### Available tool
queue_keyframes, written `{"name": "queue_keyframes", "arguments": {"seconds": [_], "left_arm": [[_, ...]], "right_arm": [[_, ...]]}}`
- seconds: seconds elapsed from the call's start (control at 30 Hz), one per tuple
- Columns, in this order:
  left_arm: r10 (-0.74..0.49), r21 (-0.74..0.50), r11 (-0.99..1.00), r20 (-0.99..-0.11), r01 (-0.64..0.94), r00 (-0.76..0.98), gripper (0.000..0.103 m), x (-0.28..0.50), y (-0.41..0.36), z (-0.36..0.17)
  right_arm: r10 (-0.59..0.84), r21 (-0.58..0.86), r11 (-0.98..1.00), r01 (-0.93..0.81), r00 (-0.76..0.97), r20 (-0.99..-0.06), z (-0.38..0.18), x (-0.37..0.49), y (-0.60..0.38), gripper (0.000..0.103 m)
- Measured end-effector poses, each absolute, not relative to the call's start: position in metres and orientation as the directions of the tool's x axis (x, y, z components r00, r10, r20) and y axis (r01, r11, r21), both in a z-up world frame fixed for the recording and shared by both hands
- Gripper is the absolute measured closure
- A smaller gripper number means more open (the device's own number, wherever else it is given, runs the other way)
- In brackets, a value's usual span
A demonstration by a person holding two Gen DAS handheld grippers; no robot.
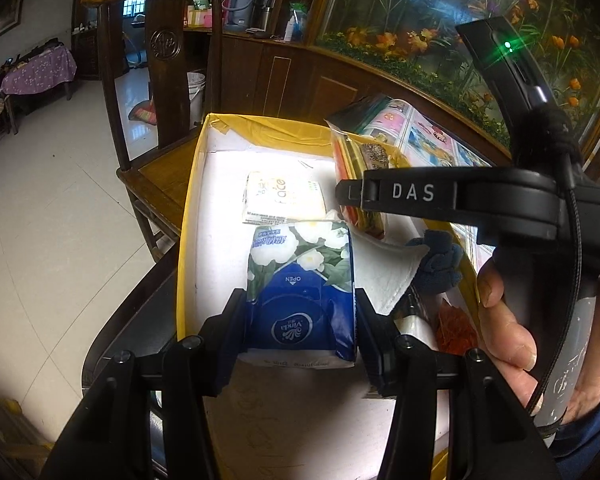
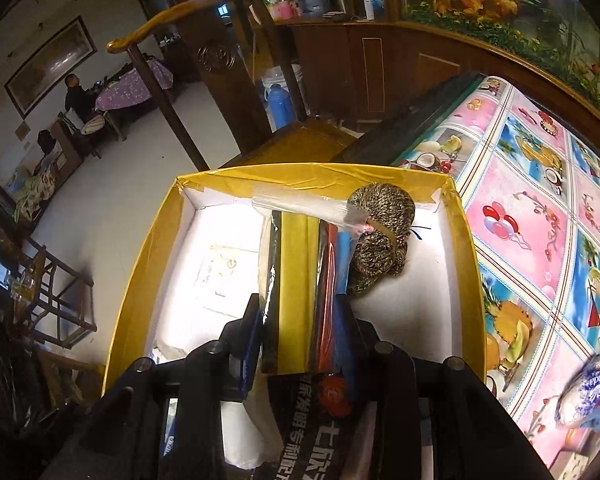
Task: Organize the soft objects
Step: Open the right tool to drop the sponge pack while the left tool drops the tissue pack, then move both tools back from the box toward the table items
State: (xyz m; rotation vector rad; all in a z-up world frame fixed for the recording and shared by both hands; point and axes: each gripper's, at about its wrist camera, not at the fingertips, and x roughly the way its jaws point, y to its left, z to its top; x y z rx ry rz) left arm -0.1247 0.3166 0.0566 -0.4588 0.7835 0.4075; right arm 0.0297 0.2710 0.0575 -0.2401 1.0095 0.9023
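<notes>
The left hand-held gripper is closed on a blue tissue pack printed with white flowers, its two fingers pressed against the pack's sides. The pack hangs over the white floor of a yellow-rimmed box. Ahead of the pack, a pale yellow tissue packet lies flat on the box floor. To the right of the left hand-held gripper, a dark blue cloth lies against the box's right wall, and further ahead on that side a clear plastic bag with coloured contents hangs over the box.

The right hand-held gripper is clamped on that same clear plastic bag, which holds yellow, black and red flat packages and reaches forward from its fingers over the yellow-rimmed box. Just beyond the bag's far end sits a speckled brown knitted item; whether it rests on the box floor cannot be told. To the right of the box lies the tabletop, covered with a pink and blue fruit-patterned cloth.
</notes>
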Motion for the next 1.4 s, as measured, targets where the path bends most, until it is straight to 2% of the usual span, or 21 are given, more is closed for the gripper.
{"name": "queue_keyframes", "arguments": {"seconds": [0.33, 0.47, 1.03, 1.4], "left_arm": [[0.174, -0.245, 0.832, -0.738, -0.499, 0.652, 0.047, -0.126, 0.317, 0.057], [0.168, -0.254, 0.834, -0.73, -0.49, 0.663, 0.033, -0.126, 0.314, 0.058], [0.184, -0.243, 0.846, -0.703, -0.475, 0.687, 0.033, -0.131, 0.291, 0.073], [0.18, -0.179, 0.896, -0.691, -0.406, 0.701, 0.033, -0.118, 0.24, 0.089]], "right_arm": [[0.591, 0.254, 0.596, -0.761, 0.203, -0.781, 0.063, 0.021, 0.258, 0.061], [0.608, 0.259, 0.587, -0.767, 0.207, -0.766, 0.068, 0.016, 0.254, 0.055], [0.726, 0.394, 0.543, -0.742, 0.178, -0.665, 0.085, -0.003, 0.177, 0.055], [0.765, 0.45, 0.558, -0.698, 0.221, -0.605, 0.09, -0.002, 0.08, 0.055]]}}
